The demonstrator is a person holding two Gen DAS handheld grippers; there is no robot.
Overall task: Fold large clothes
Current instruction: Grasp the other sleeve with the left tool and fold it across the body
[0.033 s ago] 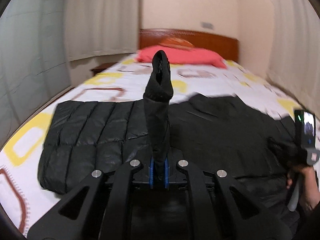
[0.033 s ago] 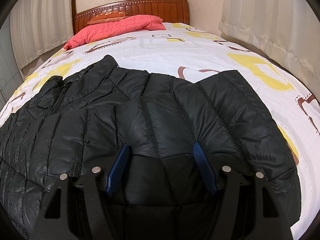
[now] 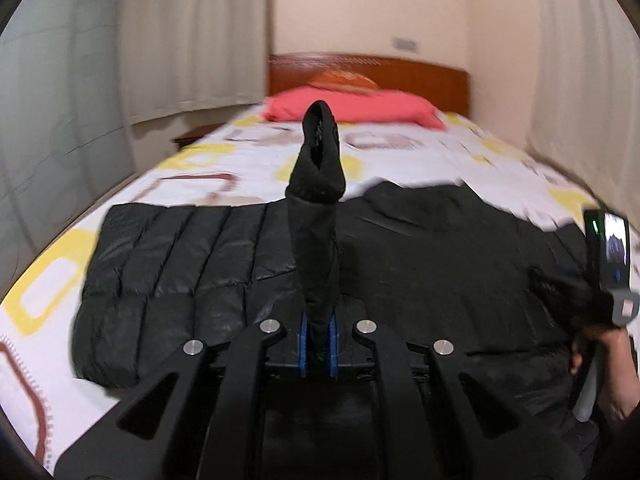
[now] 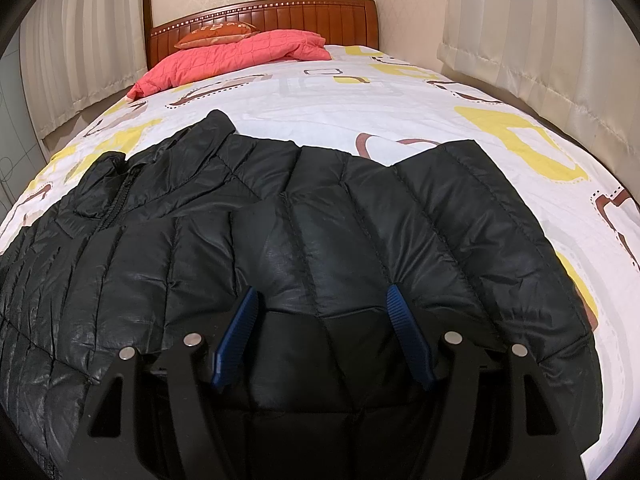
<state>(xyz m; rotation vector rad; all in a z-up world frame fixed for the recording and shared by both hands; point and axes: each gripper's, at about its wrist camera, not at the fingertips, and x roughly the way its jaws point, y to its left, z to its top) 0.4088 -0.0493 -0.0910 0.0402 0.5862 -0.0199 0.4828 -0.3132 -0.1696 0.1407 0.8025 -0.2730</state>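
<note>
A black quilted puffer jacket (image 3: 420, 272) lies spread across the bed, also in the right wrist view (image 4: 280, 216). My left gripper (image 3: 318, 344) is shut on the jacket's sleeve cuff (image 3: 318, 168), which stands up out of the jaws above the jacket. My right gripper (image 4: 320, 332) is open, its blue pads (image 4: 408, 336) low over the jacket's right sleeve part, holding nothing. The right gripper's body (image 3: 608, 264) shows at the right edge of the left wrist view with the person's hand.
The bed (image 4: 360, 96) has a white sheet with yellow and brown squares. A red quilt (image 4: 240, 56) and an orange pillow (image 4: 216, 32) lie by the wooden headboard (image 4: 320, 16). Curtains (image 4: 540, 32) hang on both sides. A nightstand (image 3: 192, 138) stands left.
</note>
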